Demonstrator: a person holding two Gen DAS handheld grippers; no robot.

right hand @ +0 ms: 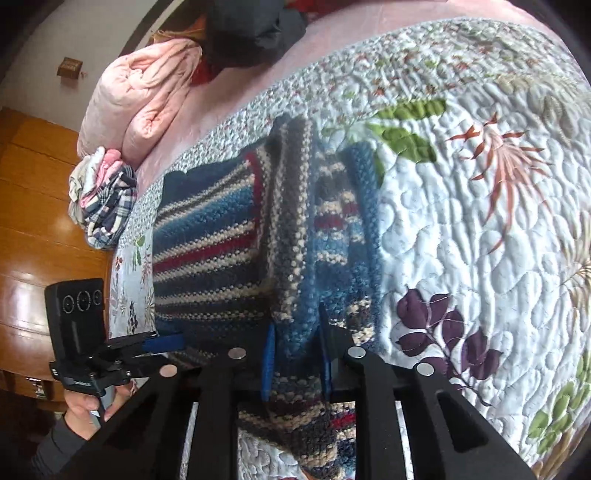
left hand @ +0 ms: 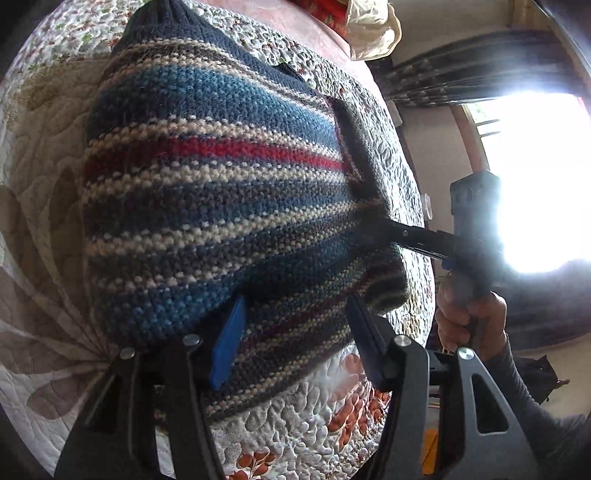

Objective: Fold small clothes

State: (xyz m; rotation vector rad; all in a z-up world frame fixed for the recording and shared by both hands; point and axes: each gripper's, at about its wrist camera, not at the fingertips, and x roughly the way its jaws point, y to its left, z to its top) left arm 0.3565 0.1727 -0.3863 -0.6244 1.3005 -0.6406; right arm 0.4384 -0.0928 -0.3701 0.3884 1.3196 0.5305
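A knitted sweater (left hand: 221, 192) with blue, red, cream and grey stripes lies on the quilted bedspread (left hand: 44, 177). In the left wrist view my left gripper (left hand: 295, 332) stands open low over the sweater's near edge, its blue-padded finger (left hand: 229, 343) on the knit. My right gripper (left hand: 384, 223) comes in from the right, held by a hand (left hand: 469, 325), and pinches the sweater's side edge. The right wrist view shows a raised fold of the sweater (right hand: 295, 258) running between the pads of my right gripper (right hand: 295, 358), shut on it. My left gripper (right hand: 166, 343) is at the sweater's left corner.
A pink rolled duvet (right hand: 140, 99) and a bundle of plaid clothes (right hand: 103, 199) lie at the bed's far left, dark clothing (right hand: 251, 29) behind them. A wooden floor (right hand: 37, 206) lies beyond the bed edge. Open floral quilt (right hand: 480, 221) stretches to the right. A bright window (left hand: 535, 177) glares.
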